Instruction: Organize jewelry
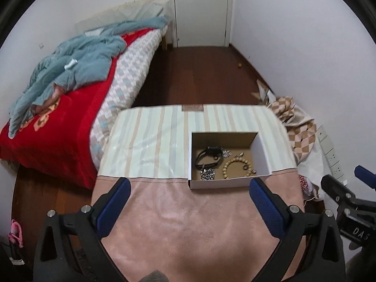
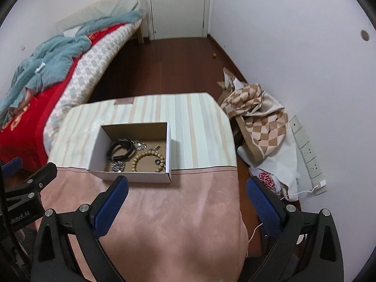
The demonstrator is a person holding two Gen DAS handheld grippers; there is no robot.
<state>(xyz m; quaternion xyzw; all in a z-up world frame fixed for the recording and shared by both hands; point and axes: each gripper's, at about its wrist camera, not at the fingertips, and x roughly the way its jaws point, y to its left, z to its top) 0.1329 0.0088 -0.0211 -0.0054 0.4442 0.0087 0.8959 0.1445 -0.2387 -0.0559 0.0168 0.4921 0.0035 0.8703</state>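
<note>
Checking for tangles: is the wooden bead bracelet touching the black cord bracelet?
Apart: the right wrist view shows bare box floor between the wooden bead bracelet and the black cord bracelet.

- "DAS" in white letters on the black body of the right gripper [image 1: 366,176], seen from the left wrist view.
- "kobot.AI", its start cut off, on the left gripper [image 2: 30,166] body.

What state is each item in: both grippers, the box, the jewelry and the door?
Left gripper: open, empty, above the pink cloth.
Right gripper: open, empty.
Cardboard box: open-topped, no lid, on the table.
Wooden bead bracelet: lying flat in the box.
Black cord bracelet: coiled in the box.
Metal chain bracelet: bunched in the box.
Door: closed.
</note>
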